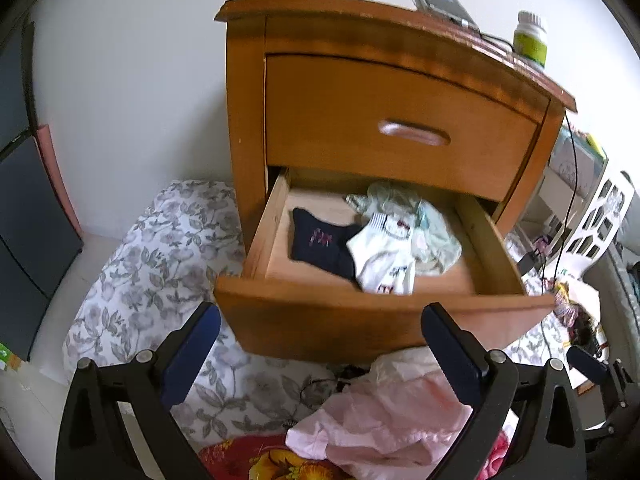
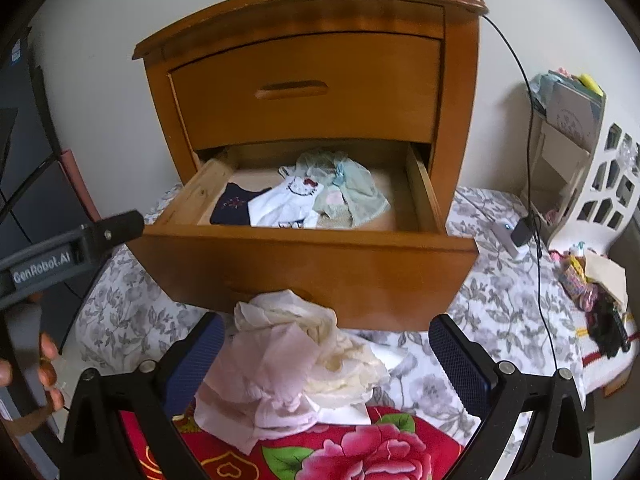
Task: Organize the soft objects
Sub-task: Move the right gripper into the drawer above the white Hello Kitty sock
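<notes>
The wooden nightstand's lower drawer (image 1: 360,312) stands pulled out. Inside lie a navy sock (image 1: 316,244), a white sock (image 1: 384,256) and a pale green garment (image 1: 432,232). My left gripper (image 1: 320,310) hovers open in front of the drawer's front panel with nothing between its pads. Below the drawer a pink and cream clothes pile (image 2: 288,364) rests on the bed. My right gripper (image 2: 327,320) is open above it, the pile lying between its spread fingers, close to the left one. In the right wrist view the same drawer (image 2: 312,256) shows, and a hand (image 2: 44,360) holds the left gripper.
A phone (image 1: 440,0) and a green bottle (image 1: 530,40) sit on the nightstand top, with a black cable (image 2: 532,160) hanging down its right side. Grey floral bedding (image 1: 160,248), a red floral blanket (image 2: 360,448), a white perforated chair (image 2: 608,184) and a dark cabinet (image 1: 24,240) surround it.
</notes>
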Demonstrator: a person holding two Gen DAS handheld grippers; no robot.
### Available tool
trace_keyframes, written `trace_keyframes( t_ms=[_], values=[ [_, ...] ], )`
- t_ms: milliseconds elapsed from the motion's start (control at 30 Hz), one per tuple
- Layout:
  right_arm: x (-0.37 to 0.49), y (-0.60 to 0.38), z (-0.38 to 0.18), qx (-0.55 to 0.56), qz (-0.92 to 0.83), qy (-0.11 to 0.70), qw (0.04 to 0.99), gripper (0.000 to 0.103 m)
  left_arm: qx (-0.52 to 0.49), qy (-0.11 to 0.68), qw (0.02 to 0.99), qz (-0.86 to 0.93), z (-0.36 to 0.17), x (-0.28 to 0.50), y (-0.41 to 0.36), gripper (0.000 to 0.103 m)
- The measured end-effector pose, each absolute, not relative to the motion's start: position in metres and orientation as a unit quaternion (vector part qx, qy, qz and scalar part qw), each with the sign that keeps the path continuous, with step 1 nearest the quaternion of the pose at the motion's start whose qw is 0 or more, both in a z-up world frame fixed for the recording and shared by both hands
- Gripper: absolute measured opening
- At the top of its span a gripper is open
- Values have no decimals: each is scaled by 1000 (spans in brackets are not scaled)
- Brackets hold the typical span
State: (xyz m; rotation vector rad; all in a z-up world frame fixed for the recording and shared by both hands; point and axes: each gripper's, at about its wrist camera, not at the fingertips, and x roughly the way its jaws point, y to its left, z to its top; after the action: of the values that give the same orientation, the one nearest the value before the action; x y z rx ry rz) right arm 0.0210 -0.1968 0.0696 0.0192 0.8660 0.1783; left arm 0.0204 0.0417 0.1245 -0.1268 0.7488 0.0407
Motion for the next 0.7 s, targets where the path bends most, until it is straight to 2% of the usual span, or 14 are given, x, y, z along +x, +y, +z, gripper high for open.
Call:
trace_keyframes(
  t_ms=[233, 700],
  values=[
    [51, -200, 90, 14, 104, 417, 903, 103, -61, 333, 940, 38, 125, 20, 51, 100],
    [137, -205, 133, -10, 120, 446, 887, 103, -58, 322, 945, 13, 114, 41, 51, 100]
  ],
)
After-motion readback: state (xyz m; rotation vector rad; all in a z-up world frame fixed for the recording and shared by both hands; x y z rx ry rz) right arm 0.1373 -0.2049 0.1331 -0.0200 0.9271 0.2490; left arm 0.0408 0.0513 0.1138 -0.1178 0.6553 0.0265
